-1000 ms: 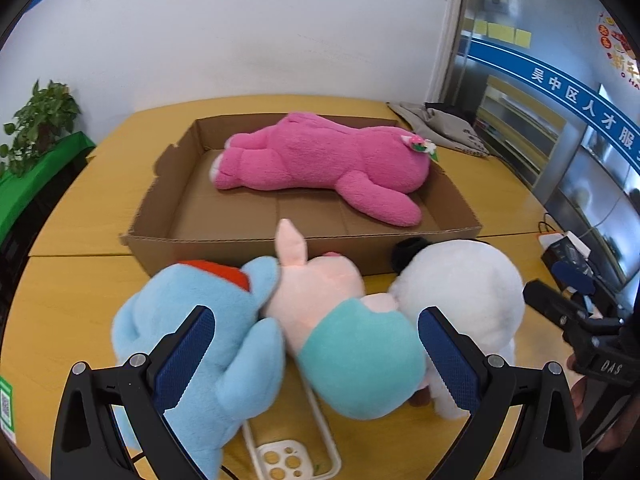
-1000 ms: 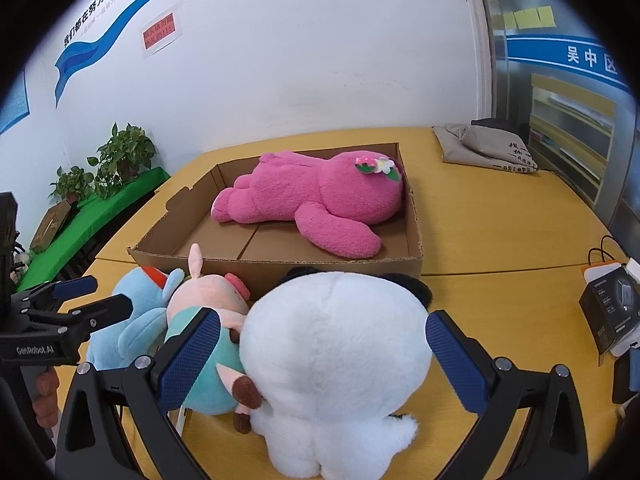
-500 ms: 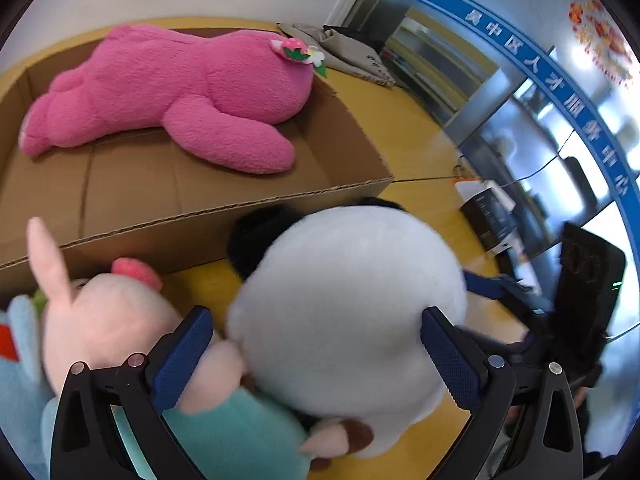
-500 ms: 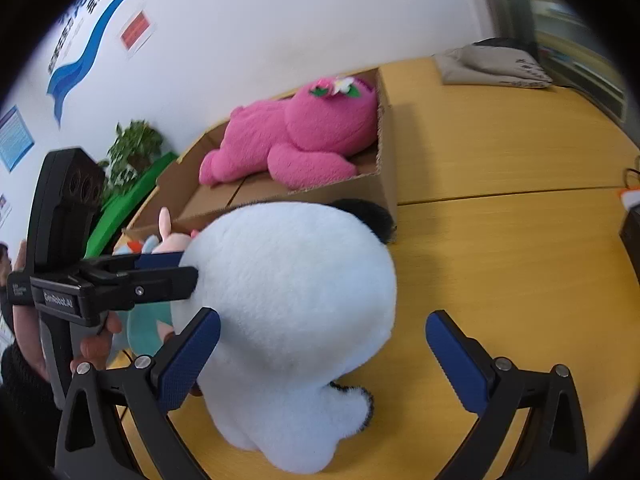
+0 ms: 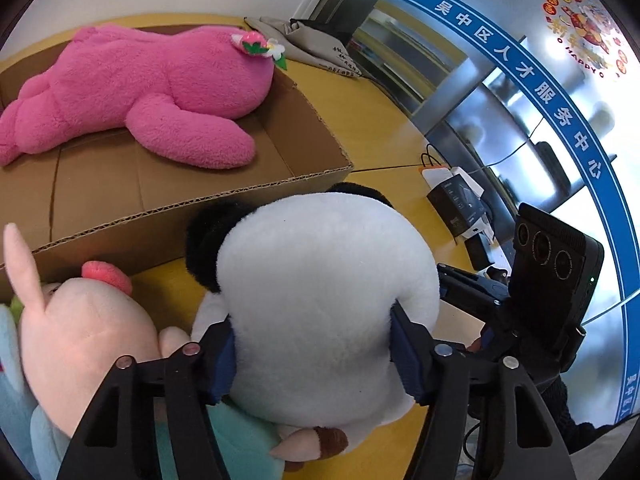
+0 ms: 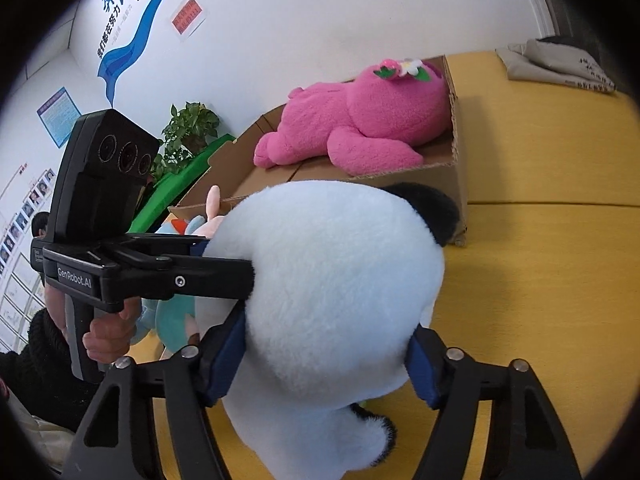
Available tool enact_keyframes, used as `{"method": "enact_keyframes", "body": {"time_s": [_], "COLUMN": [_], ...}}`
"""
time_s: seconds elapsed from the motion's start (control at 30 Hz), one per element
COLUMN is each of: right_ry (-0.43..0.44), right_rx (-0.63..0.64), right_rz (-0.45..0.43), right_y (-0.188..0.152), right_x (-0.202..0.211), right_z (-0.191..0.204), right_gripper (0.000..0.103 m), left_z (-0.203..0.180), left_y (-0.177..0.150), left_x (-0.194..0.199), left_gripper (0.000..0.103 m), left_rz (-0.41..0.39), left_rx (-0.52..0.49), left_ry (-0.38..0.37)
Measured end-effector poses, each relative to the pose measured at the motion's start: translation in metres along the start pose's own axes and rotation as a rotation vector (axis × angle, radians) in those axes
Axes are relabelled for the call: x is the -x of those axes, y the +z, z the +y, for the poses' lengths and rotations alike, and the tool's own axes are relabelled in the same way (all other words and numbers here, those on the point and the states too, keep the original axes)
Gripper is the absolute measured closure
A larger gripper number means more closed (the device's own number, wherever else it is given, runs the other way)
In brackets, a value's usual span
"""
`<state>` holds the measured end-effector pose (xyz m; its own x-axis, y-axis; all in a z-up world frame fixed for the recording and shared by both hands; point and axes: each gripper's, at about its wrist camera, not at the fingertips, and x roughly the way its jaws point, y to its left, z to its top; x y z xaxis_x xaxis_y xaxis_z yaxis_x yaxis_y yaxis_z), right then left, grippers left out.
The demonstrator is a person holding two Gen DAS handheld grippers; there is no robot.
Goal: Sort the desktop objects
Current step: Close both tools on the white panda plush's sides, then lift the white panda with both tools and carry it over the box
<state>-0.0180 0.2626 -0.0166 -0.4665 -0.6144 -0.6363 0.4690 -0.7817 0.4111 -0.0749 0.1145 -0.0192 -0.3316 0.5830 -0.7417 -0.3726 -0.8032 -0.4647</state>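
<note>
A white panda plush (image 5: 320,280) with black ears stands on the yellow table in front of the cardboard box (image 5: 240,200). My left gripper (image 5: 314,356) is closing on it, its blue pads sunk into the fur on both sides. My right gripper (image 6: 324,360) is closing on the same panda plush (image 6: 340,272) from the other side, pads pressing in. A big pink plush (image 5: 160,80) lies inside the box. A pink plush in teal clothes (image 5: 80,340) leans beside the panda, with a light blue plush (image 5: 12,380) at the left edge.
A grey bag (image 5: 320,52) lies on the far table corner. A small black box with cables (image 5: 460,204) sits near the right table edge. A potted plant (image 6: 192,128) stands on a green shelf behind. A person's hand (image 6: 108,336) holds the left gripper's handle.
Both grippers have come down around the white panda plush. Their jaws, wide apart before, have narrowed until the pads press into its fur.
</note>
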Motion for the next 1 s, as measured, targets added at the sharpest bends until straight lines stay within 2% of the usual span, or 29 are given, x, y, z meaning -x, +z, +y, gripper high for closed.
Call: {"method": "enact_keyframes", "body": {"time_s": [0.17,0.33,0.43,0.53,0.67,0.77,0.87,1.0], "right_ry": [-0.03,-0.006,0.022,0.06,0.132,0.174,0.165,0.129], "right_rx": [0.085,0.209,0.284,0.327,0.302,0.254,0.174,0.07], "right_rz": [-0.066,-0.184,-0.228,-0.25,-0.238,-0.193,-0.085,0.074], "right_y": [0.024,0.084,0.127,0.173,0.212,0.225,0.218,0.201], "right_x": [0.02,0.044,0.034,0.003,-0.061,-0.121,-0.178,-0.236], "right_z": [0.04,0.092,0.117,0.136,0.144,0.14,0.13,0.118], "right_gripper": [0.036,0.036,0.036,0.036,0.036,0.036,0.036,0.036], "left_z": [-0.009,-0.016,0.006,0.044,0.11,0.163,0.212,0.257], "left_y": [0.009,0.041,0.07,0.095,0.121,0.128,0.124,0.108], "left_x": [0.055,0.138,0.176,0.202,0.212,0.197,0.167,0.124], "left_gripper": [0.037,0.037,0.036,0.036,0.035,0.035,0.035,0.033], "left_rz": [-0.121,-0.308,-0.37,-0.395,-0.372,-0.314,-0.234,-0.124], "left_rx": [-0.024,-0.126,-0.152,-0.138,-0.095,-0.04,0.034,0.103], "left_ry": [-0.001,0.084,0.153,0.21,0.289,0.324,0.32,0.309]}}
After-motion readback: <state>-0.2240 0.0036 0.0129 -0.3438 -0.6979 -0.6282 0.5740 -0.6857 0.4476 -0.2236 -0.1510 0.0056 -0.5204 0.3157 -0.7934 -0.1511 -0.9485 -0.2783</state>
